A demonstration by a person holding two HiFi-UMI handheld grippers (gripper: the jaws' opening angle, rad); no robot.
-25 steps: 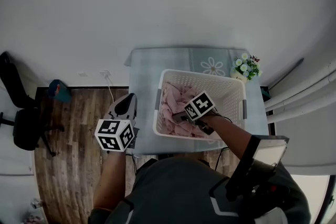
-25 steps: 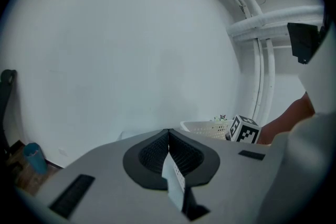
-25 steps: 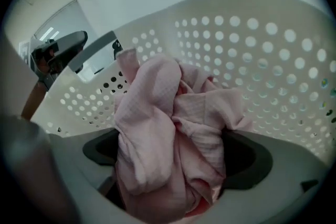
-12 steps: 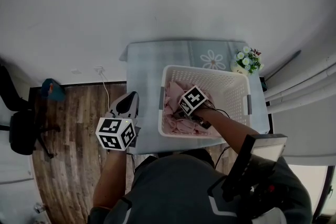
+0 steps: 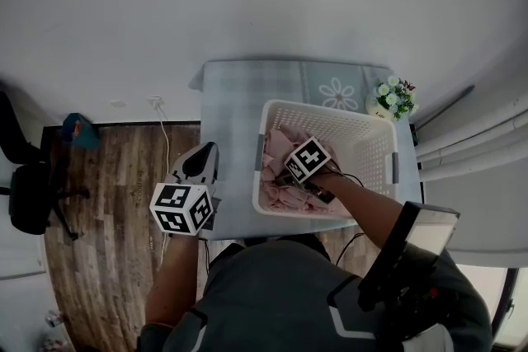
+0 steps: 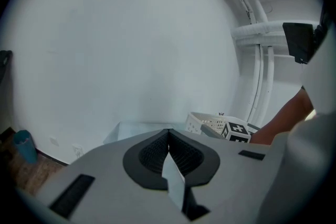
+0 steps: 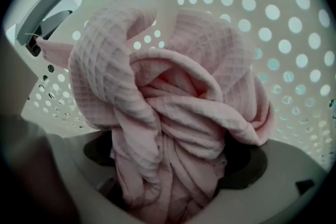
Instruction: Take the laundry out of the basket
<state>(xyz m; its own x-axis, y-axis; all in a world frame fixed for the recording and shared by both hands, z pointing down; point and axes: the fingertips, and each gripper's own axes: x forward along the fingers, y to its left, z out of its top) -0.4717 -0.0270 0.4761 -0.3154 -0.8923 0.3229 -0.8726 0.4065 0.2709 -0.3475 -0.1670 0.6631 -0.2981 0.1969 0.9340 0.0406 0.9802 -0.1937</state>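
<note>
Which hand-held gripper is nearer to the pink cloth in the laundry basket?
Right. The right hand-held gripper is inside the laundry basket, shut on the pink cloth; the left hand-held gripper is outside, left of it.

Table (image 5: 231, 115): covered with a pale blue-grey cloth bearing a white daisy print (image 5: 339, 97) near the far edge. A small pot of white flowers (image 5: 391, 97) with green leaves stands at the table's far right corner. Floor (image 5: 107, 210): brown wood planks, left of the table. Black office chair (image 5: 29, 198) at far left. Teal container (image 5: 73, 130) on the floor by the wall. Wall socket (image 5: 154, 102) low on the white wall, with a white cord (image 5: 167, 143) trailing down. White pipes (image 5: 474, 152) run along the right side.
</note>
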